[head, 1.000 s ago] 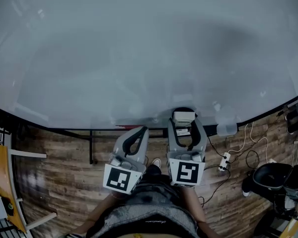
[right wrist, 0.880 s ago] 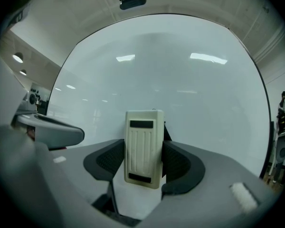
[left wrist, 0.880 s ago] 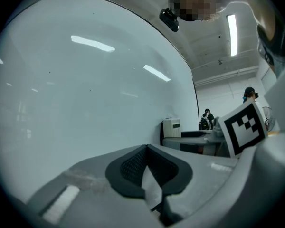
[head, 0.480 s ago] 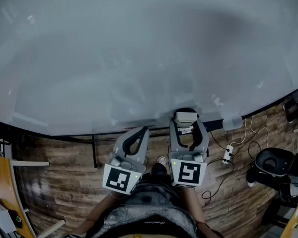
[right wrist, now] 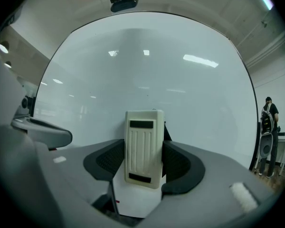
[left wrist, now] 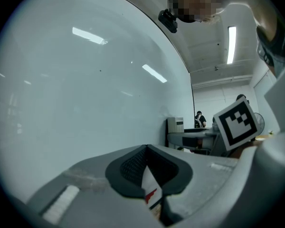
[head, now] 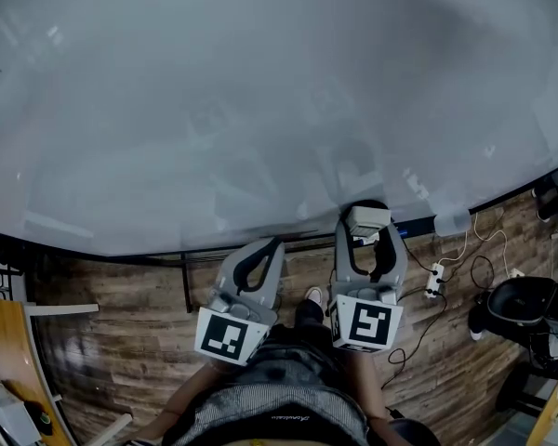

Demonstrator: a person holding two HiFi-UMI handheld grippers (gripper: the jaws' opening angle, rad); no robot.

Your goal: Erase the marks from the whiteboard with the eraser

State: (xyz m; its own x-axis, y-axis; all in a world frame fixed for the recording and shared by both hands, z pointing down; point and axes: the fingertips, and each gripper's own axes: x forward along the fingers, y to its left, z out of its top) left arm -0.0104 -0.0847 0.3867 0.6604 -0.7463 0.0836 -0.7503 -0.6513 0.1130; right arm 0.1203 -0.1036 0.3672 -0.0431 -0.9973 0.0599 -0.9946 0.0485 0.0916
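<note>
Fingers of right gripper [head: 369,237] clench eraser [head: 367,218] by whiteboard [head: 260,110] bottom edge; left gripper [head: 268,249] pinched, empty.

Dim head view; glare streaks on whiteboard [left wrist: 85,80]; fisheye edges black, possibly blurred.

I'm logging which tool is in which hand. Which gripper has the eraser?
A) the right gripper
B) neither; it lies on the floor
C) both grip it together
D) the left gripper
A: in the right gripper view, the cream ribbed eraser stands clamped between the jaws of the right gripper, while the left gripper shows its jaws together with nothing between them.
</note>
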